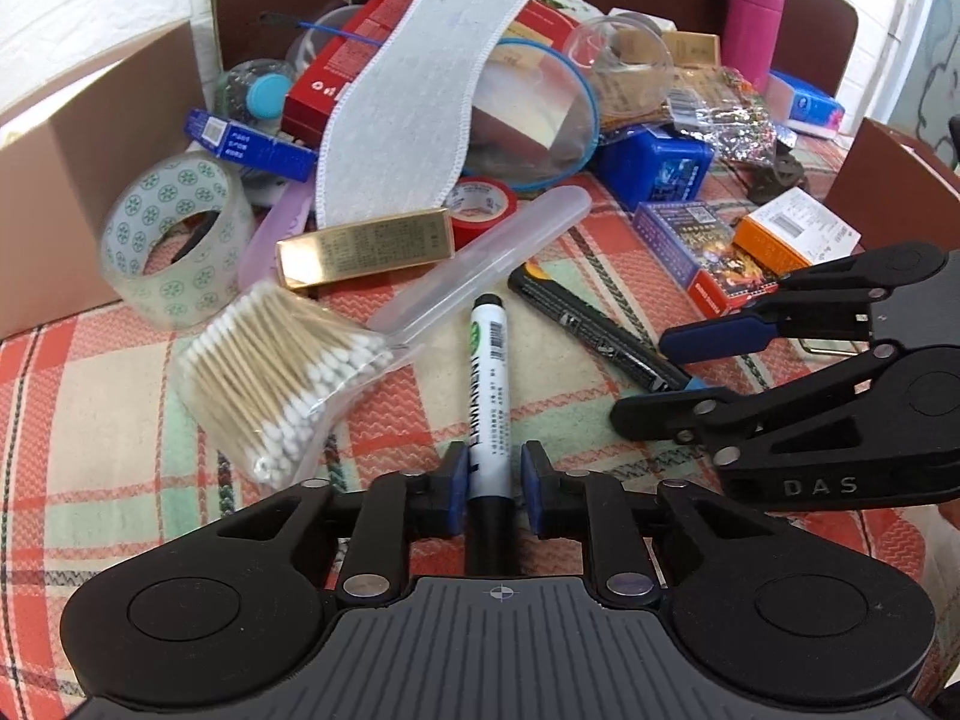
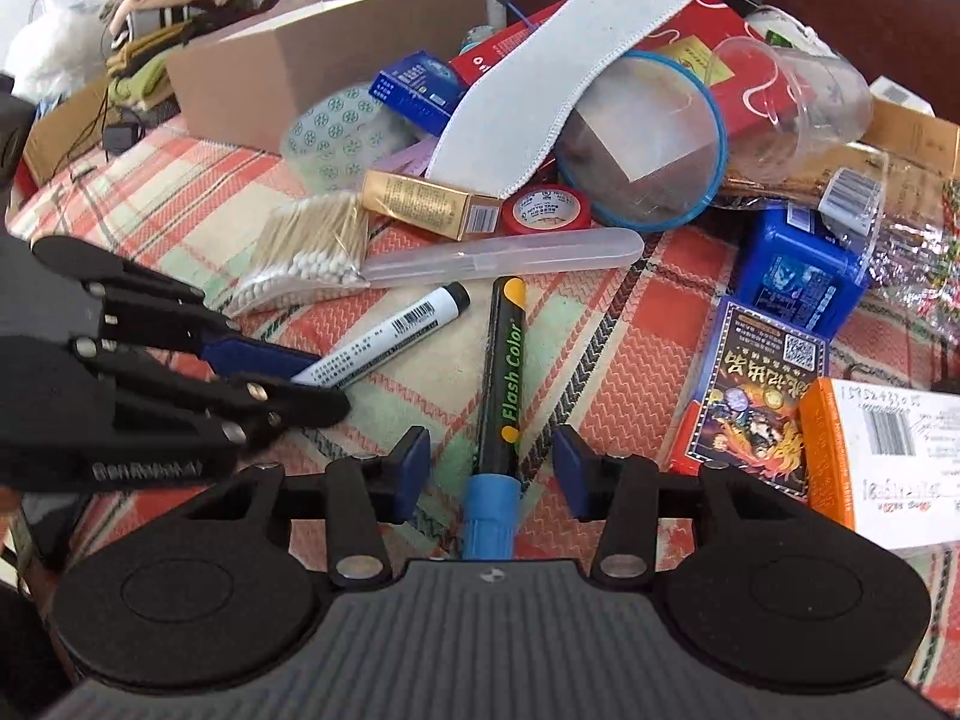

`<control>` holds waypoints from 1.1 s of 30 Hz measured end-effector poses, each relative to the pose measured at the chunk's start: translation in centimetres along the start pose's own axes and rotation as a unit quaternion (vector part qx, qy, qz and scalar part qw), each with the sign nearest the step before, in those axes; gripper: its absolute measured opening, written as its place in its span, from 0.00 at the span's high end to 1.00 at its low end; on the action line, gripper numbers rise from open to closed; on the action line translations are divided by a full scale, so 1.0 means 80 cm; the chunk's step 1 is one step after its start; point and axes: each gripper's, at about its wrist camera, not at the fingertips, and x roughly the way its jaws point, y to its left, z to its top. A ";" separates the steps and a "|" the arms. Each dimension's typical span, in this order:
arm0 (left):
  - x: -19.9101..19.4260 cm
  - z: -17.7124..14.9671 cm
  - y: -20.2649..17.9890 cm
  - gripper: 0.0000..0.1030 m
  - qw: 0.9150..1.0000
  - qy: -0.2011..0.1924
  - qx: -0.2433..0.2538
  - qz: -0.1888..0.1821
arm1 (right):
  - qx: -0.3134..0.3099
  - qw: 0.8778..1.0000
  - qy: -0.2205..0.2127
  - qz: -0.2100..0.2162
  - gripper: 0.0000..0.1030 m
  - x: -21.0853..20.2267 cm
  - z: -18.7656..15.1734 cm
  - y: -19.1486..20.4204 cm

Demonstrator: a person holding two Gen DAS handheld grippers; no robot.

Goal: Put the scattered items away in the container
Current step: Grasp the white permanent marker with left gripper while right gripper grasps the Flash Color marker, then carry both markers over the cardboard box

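Observation:
A white marker with a black cap (image 1: 487, 396) lies on the plaid cloth between the fingers of my left gripper (image 1: 493, 480); the pads stand just beside its barrel with thin gaps. It also shows in the right wrist view (image 2: 390, 336). A black "Flash Color" pen with a blue end (image 2: 503, 384) lies between the wide-open fingers of my right gripper (image 2: 492, 468), untouched. In the left wrist view the pen (image 1: 594, 324) lies beside the right gripper (image 1: 666, 378). An open cardboard box (image 1: 90, 180) stands at the left.
A pile lies beyond: cotton swabs (image 1: 282, 372), clear tape roll (image 1: 174, 240), gold box (image 1: 366, 246), clear tube case (image 1: 480, 264), white insole (image 1: 420, 84), red tape (image 1: 480, 204), blue box (image 1: 654, 168), card boxes (image 1: 702, 252), pink bottle (image 1: 753, 24). An orange-white box (image 2: 888, 456) sits at right.

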 end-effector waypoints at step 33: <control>-0.040 0.001 0.009 0.90 0.998 -0.047 -0.039 0.012 | 0.014 0.999 -0.017 0.029 0.82 -0.025 0.002 0.014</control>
